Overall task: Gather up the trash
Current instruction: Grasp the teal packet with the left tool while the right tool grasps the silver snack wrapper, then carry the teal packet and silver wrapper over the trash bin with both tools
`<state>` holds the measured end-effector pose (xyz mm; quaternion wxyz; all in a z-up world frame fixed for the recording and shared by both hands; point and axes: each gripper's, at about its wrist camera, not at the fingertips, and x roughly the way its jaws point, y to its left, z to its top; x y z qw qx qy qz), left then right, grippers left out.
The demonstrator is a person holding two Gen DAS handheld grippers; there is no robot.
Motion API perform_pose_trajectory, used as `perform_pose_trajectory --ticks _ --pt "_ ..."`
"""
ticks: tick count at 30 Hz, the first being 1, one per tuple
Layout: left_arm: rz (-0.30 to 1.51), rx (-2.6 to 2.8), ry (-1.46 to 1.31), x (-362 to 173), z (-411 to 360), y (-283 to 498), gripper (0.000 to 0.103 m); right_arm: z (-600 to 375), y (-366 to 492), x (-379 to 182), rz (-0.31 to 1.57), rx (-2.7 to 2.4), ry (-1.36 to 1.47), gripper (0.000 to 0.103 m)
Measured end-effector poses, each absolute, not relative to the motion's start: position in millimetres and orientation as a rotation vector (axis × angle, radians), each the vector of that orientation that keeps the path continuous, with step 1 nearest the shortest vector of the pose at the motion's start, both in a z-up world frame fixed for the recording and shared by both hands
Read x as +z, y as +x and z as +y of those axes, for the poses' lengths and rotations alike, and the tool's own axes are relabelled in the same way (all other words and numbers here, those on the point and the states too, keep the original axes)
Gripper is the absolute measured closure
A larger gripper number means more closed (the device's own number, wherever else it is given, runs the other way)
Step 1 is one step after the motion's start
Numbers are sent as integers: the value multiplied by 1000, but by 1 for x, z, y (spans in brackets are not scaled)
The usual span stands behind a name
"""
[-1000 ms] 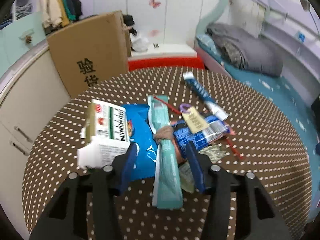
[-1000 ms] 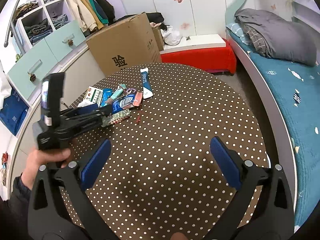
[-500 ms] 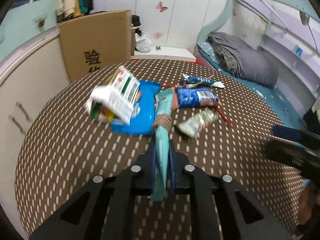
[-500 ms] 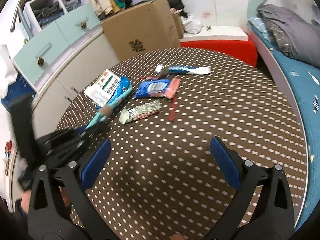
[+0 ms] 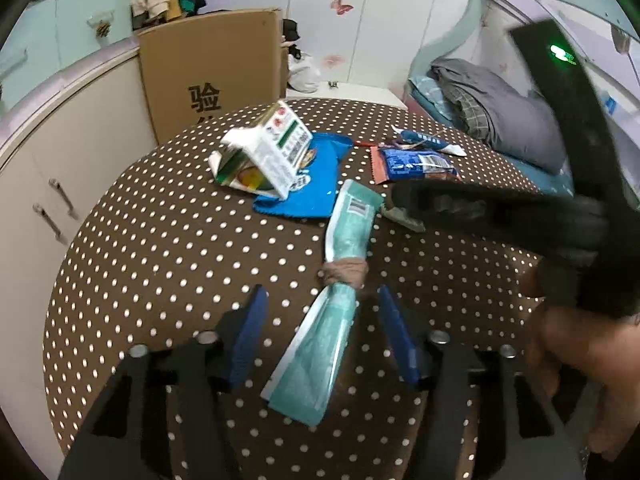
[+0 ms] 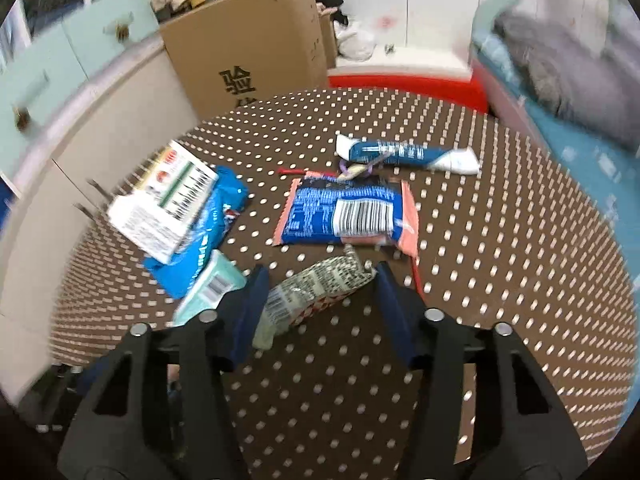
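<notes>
On the round brown dotted table [image 5: 160, 260] lies a teal wrapper [image 5: 340, 328] with a brown band around its middle. My left gripper [image 5: 322, 300] straddles it. Its jaws are opening and the pads stand clear of the wrapper. My right gripper [image 6: 322, 280] is closing around a silver printed wrapper [image 6: 316, 292] that lies flat between its fingers; no firm pinch shows. In the left wrist view the right gripper's black frame [image 5: 560, 232] crosses the right side, blurred, held by a hand [image 5: 580, 344].
Beyond the grippers lie a white and green carton [image 6: 164, 200] on a blue bag [image 6: 200, 248], a blue and pink snack packet [image 6: 348, 212], a blue and white tube [image 6: 404, 154] and a red stick [image 6: 416, 276]. A cardboard box [image 5: 212, 72] and cabinets stand left; a bed is at the right.
The left gripper closed on the teal wrapper, dragged it nearer, then spread its jaws off it. The right gripper swung to the pile and narrowed around the silver wrapper. The carton tipped up.
</notes>
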<state>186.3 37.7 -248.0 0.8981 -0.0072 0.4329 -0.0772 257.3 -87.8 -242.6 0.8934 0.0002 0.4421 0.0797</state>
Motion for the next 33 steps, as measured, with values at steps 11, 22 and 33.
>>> perform_pose_trajectory --ticks 11,22,33 --pt "901 -205 -12 -247 35 175 80 -146 197 -242 942 370 -9 55" --pt "914 -240 -18 -247 16 175 84 -123 186 -245 899 475 -21 61" --pt "911 -218 -70 -248 22 162 85 -108 180 -244 916 292 -2 63"
